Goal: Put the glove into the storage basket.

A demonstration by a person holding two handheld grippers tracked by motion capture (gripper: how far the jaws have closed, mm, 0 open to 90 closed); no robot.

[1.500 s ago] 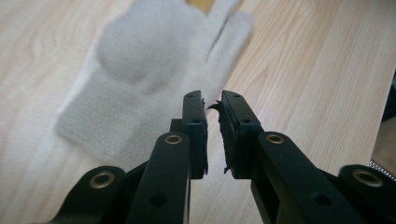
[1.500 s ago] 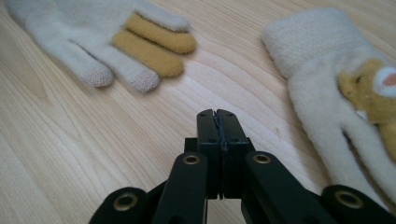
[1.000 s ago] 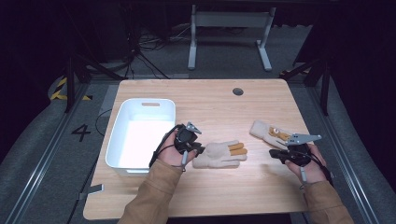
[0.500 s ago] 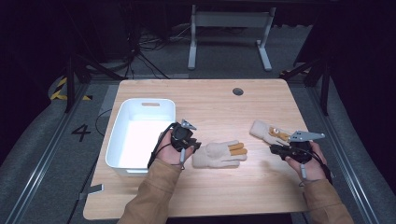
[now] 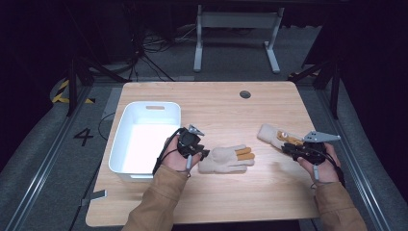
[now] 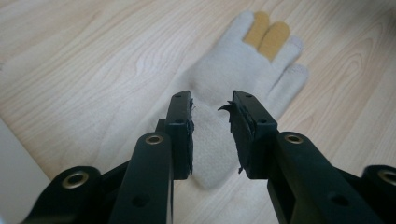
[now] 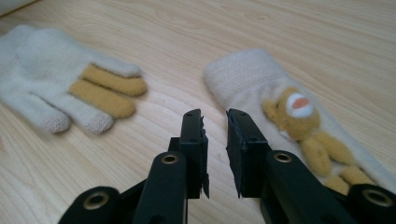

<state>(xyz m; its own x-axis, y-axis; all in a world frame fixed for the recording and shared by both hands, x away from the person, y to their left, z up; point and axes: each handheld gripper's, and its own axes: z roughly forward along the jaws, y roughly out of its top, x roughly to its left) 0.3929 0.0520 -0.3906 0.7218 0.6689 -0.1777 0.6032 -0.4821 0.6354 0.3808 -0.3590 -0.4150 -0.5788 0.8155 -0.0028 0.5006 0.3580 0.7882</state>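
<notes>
While the left gripper (image 6: 212, 135) hovers low over the cuff end of a cream knitted glove (image 6: 233, 88), its jaws stand apart with a strip of the cuff showing between them, and they have just been opening a little wider; the pads do not press on the wool. This glove lies flat on the wooden surface (image 5: 226, 110), mustard-coloured fingers pointing away from the gripper, just beside a white plastic bin (image 5: 144, 137) at the person's left.

On the other side, the right gripper (image 7: 215, 140) has its jaws apart too, also just widened, with bare wood between them. The second glove (image 7: 261, 88) lies just to the right of those jaws, its ribbed cuff farthest from the camera, a small bear figure (image 7: 303, 126) sewn on its back. In the high view this glove (image 5: 274, 135) sits well apart from the first (image 5: 226, 159), near the right gripper (image 5: 293, 149).

The step in hand looks like taking hold of each glove. To do it well, each gripper should come down until both pads straddle a fold of cuff, then close firmly on the thick ribbing, not on the thin fingers. The right gripper probably needs to shift sideways onto its glove first, avoiding the bear, which could slip.
</notes>
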